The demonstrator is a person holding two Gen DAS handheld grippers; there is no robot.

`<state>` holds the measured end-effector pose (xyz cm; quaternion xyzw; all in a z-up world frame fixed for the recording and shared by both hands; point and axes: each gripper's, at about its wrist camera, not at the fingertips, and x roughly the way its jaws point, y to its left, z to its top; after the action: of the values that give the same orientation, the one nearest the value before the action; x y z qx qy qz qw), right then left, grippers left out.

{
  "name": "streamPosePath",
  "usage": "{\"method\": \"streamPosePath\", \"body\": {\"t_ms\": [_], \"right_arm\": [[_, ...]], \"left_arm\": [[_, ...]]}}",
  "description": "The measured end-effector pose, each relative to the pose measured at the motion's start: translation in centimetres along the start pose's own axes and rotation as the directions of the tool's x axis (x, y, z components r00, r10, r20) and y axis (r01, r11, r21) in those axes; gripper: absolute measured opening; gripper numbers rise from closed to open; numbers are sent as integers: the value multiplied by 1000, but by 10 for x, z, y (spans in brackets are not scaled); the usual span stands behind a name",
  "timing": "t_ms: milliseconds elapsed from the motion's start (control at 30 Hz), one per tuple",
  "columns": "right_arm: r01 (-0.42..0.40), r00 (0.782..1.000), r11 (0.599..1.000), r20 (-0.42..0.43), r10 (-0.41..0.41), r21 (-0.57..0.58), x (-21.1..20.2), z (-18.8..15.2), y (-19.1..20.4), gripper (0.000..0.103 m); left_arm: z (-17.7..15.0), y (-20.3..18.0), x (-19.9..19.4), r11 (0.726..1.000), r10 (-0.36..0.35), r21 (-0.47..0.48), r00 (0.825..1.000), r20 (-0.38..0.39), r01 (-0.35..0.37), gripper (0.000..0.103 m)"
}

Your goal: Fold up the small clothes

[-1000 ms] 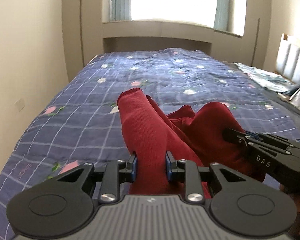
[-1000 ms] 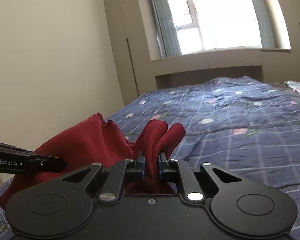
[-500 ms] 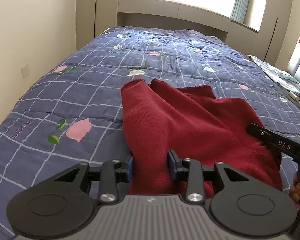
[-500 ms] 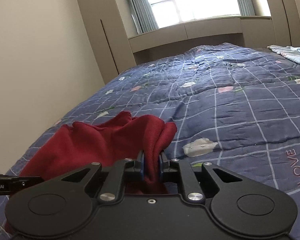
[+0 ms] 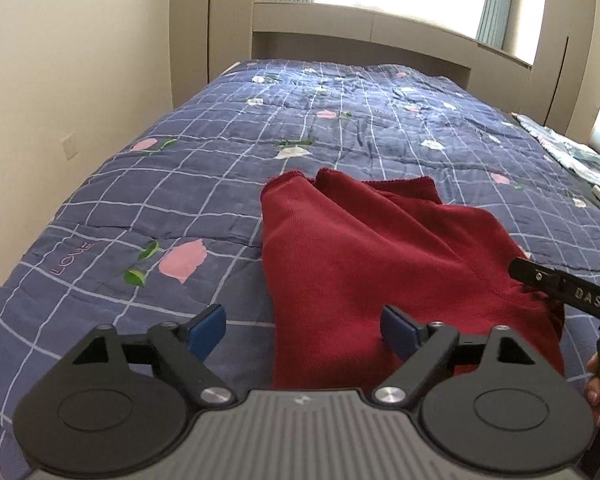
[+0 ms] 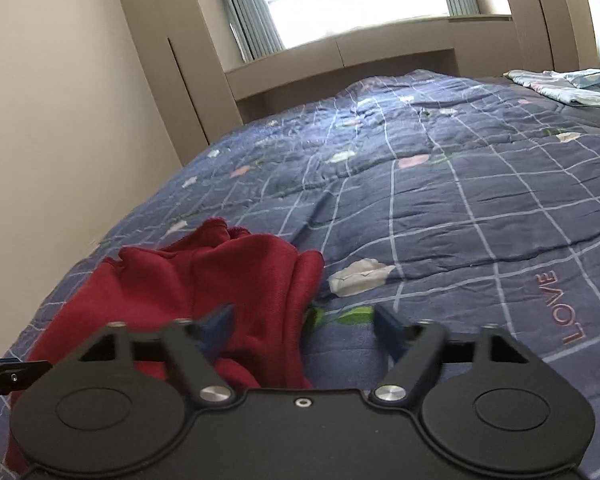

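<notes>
A dark red knitted garment lies on the blue checked quilt, its folded near end running between my jaws. My left gripper is opening; its blue pads stand wide apart and clear of the cloth, which lies between them. In the right wrist view the same red garment lies bunched at the lower left. My right gripper is opening too, its pads spread wide over the garment's right edge without pressing it. The right gripper's black finger shows at the left view's right edge.
The quilt covers a wide bed. A beige wall runs along the left side, with a window ledge and cupboards at the far end. Light blue bedding lies at the far right. A person's fingers show at the right edge.
Both grippers sank with the red garment and laid it on the quilt. Then both sets of jaws spread wide and let the cloth go.
</notes>
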<state>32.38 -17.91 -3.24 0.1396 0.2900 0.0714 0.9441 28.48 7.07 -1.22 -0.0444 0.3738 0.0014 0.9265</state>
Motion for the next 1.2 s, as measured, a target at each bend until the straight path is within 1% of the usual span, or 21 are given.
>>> {"method": "streamPosePath", "body": {"t_ms": [67, 133, 233, 333, 533, 700, 967, 1200], "right_arm": [[-6, 1000, 1000, 17, 7, -11, -8, 0, 0, 90], [-5, 999, 1000, 41, 6, -28, -18, 1, 3, 99], [-19, 996, 999, 86, 23, -44, -35, 4, 7, 102], [-28, 990, 998, 135, 35, -58, -54, 9, 12, 102], [-37, 971, 992, 232, 64, -118, -101, 16, 26, 102], [-40, 956, 986, 282, 85, -162, -140, 11, 35, 102], [-39, 945, 978, 311, 102, -203, -192, -15, 39, 102], [-22, 948, 975, 305, 90, -220, -228, -47, 36, 102]], "left_arm": [[0, 0, -7, 1000, 15, -10, 1000, 18, -15, 97], [1, -1, -15, 1000, 24, -14, 999, 44, -23, 99], [2, -4, -26, 999, 31, -12, 997, 71, -30, 101], [2, -9, -42, 999, 43, -6, 993, 109, -43, 102], [-5, -18, -74, 999, 36, -6, 985, 170, -35, 102], [-19, -24, -101, 999, 32, -13, 977, 209, -30, 102], [-56, -29, -138, 999, 39, -18, 969, 245, -36, 103], [-95, -32, -159, 999, 44, -16, 967, 253, -41, 103]]}}
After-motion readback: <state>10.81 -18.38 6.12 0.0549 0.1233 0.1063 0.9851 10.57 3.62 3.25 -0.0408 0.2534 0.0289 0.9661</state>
